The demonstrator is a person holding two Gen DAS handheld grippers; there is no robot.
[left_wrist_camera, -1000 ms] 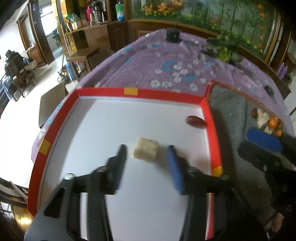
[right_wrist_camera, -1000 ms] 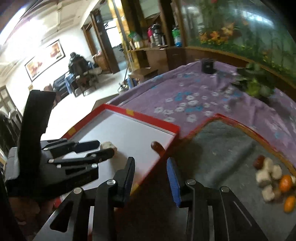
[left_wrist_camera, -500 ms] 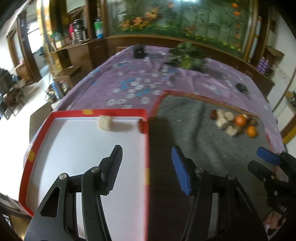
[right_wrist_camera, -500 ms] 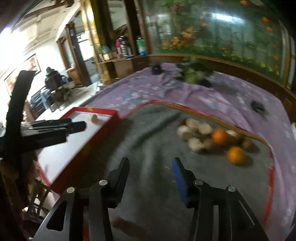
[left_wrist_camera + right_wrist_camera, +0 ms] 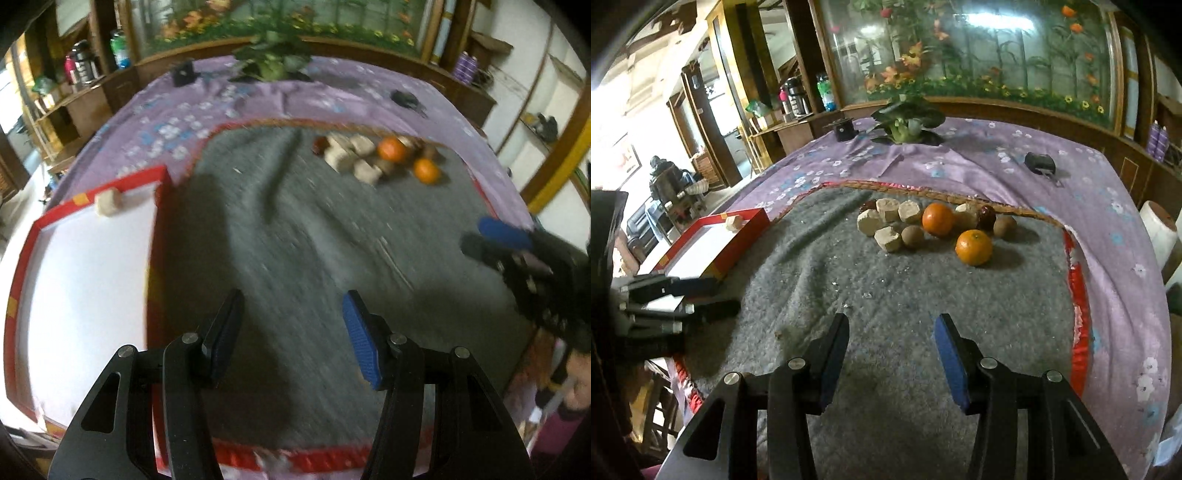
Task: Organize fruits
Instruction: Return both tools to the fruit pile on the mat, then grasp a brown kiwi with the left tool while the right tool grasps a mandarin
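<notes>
A pile of fruit lies at the far side of the grey felt mat: two oranges, several beige chunks, brown round fruits and a dark red date. The left wrist view shows the same pile, blurred, around one orange. A red-rimmed white tray stands to the left, with one beige chunk in its far corner. My left gripper hovers open over the mat beside the tray. My right gripper is open over the mat's near part, short of the pile. Neither holds anything.
A purple flowered cloth covers the table. On it are a potted plant, a small black box and a black object. A white roll stands off the right edge. Crumbs dot the mat.
Both grippers swung right, from over the white tray to over the grey mat. The beige chunk stayed in the tray. The right gripper's jaws stand wider than a second ago.
</notes>
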